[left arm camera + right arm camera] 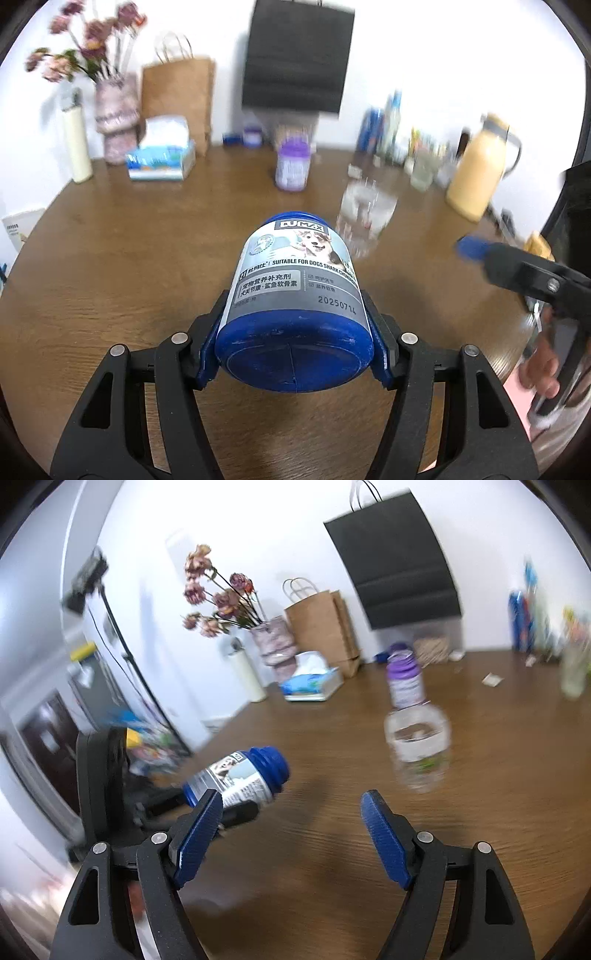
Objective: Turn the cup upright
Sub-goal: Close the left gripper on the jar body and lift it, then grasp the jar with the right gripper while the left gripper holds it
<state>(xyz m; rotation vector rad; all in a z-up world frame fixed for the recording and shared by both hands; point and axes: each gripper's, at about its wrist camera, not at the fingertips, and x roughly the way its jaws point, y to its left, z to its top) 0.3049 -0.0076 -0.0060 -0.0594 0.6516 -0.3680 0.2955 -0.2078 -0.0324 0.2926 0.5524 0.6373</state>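
The left gripper (295,354) clamps the blue jar (295,295) near its base, lying sideways above the wooden table (129,258), likely to swing it upright, while the right gripper (291,834) hovers apart, holding nothing.

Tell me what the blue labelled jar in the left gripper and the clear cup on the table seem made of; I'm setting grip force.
The blue labelled jar looks like opaque moulded plastic: a matte, scuffed base with a mould seam, under a glossy printed label. The clear cup is transparent with bright highlights; blur leaves glass or clear plastic undecided. The brown wooden table shows grain, either wood or laminate.
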